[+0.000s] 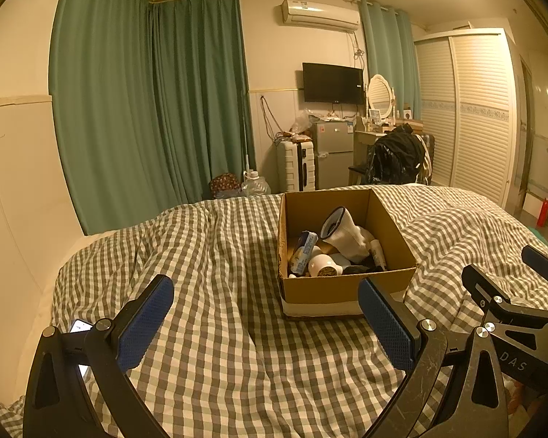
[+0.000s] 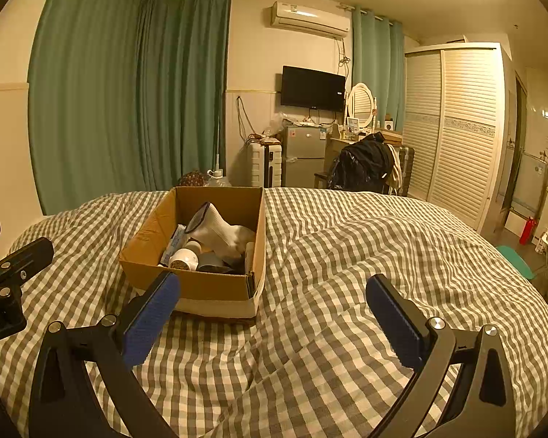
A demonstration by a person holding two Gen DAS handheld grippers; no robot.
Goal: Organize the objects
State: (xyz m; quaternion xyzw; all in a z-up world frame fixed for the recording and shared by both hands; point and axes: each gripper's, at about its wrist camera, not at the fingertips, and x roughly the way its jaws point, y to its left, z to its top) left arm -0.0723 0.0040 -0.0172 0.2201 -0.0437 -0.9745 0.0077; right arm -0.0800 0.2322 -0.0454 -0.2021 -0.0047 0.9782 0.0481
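A: Well, from the left wrist the cardboard box [image 1: 341, 252] sits on the checked duvet [image 1: 208, 292] ahead and to the right, holding a white sock [image 1: 345, 235], a white jar [image 1: 323, 265] and a blue packet [image 1: 305, 246].

B: And the left tool [image 1: 266, 323]?

A: Spread wide, nothing between its blue pads. A phone [image 1: 79, 326] lies behind its left finger, unseen from the right wrist.

B: That view shows the right tool [image 2: 274, 323] equally wide and empty, with the box ahead-left, plus a red extinguisher [image 2: 526, 230] by the wardrobe [image 2: 456, 127].
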